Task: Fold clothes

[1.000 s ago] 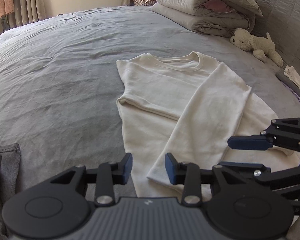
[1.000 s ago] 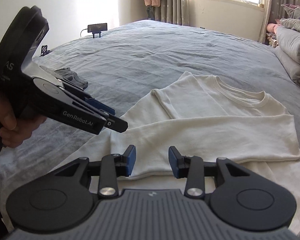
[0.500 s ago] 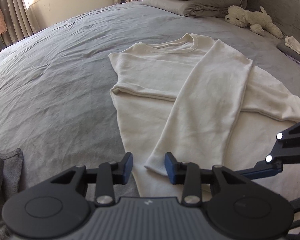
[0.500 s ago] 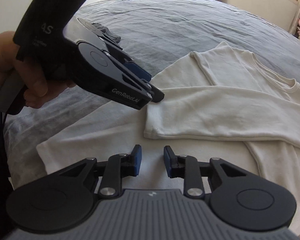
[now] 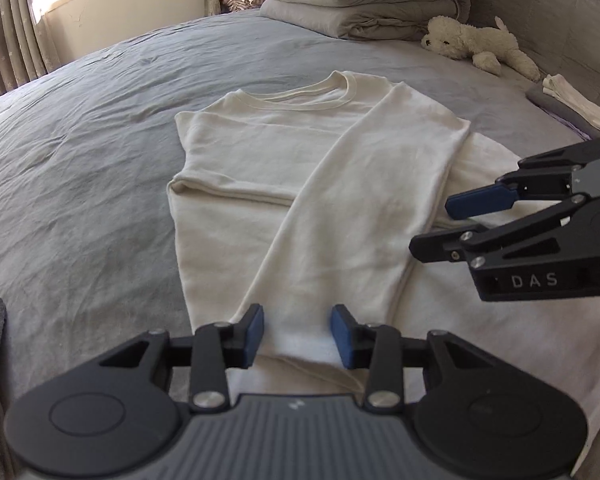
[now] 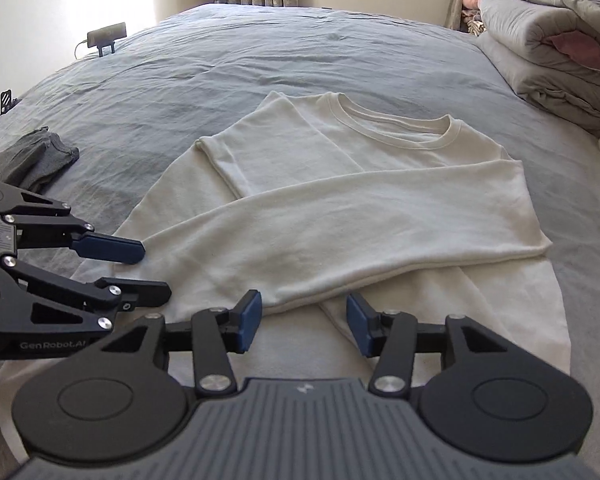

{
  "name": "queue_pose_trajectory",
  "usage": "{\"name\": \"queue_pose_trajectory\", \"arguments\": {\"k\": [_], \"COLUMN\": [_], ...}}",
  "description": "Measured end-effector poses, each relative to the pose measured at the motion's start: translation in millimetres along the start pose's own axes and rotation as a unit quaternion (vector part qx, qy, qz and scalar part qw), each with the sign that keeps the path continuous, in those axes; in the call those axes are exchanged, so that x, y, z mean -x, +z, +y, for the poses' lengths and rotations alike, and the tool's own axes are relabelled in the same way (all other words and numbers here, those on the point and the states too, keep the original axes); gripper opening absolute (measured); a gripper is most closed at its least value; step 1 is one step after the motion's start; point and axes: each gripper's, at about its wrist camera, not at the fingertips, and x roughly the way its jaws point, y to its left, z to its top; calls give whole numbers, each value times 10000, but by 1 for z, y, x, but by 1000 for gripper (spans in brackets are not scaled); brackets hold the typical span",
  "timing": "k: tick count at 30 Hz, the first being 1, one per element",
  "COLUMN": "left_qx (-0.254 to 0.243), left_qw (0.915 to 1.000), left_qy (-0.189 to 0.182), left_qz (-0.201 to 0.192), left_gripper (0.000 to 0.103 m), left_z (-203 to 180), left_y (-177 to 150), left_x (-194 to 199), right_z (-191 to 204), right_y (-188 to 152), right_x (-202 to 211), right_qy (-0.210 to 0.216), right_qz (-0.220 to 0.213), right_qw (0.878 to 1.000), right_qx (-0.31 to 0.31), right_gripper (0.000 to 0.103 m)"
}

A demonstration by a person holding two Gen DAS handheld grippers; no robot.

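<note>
A cream long-sleeved sweatshirt (image 5: 300, 168) lies flat on the grey bed (image 5: 80, 184), collar at the far end, both sleeves folded across its body. It also shows in the right wrist view (image 6: 360, 216). My left gripper (image 5: 298, 334) is open over the cuff end of the upper sleeve, near the hem. My right gripper (image 6: 304, 328) is open just above the lower body of the sweatshirt, beside that sleeve. Each gripper shows in the other's view, the right one (image 5: 460, 220) and the left one (image 6: 140, 276), both empty.
Folded grey quilts (image 5: 360, 0) are stacked at the head of the bed, with a white plush dog (image 5: 476, 44) beside them. A folded white cloth (image 5: 576, 108) lies at the right edge. A dark grey garment (image 6: 32, 160) lies at the left. Curtains and a window stand behind.
Both grippers have drawn back toward the hem and lifted. The right gripper's fingers have spread wider. The left gripper has swung over the sleeve cuff.
</note>
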Motion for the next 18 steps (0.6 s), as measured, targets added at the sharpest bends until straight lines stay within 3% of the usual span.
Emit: {"name": "queue_pose_trajectory", "arguments": {"k": [1,5,7,11,18], "left_qx": [43,139,25,-15,-13], "left_qw": [10000,9999,9999,9998,9998], "left_qy": [-1,23,118,172,157], "left_qz": [-6,-61,-83,-59,-88], "left_gripper": [40,40,42,42,42], "left_z": [1,3,-2,-4,-4], "left_y": [0,-1,-3,-3,-4], "left_x": [1,2,0,-2,-2], "right_z": [2,1,-8,-21,-27], "right_y": [0,2,2,-3,-2], "right_x": [3,5,0,-22,-16], "right_qy": [-43,-521,-689,-609,-548], "right_qz": [-87,-413,-355,464,431], "right_qw": [9999,9976,9970,9968,9971], "right_qx": [33,182,19,-221,-318], "right_gripper": [78,91,94,98,100]}}
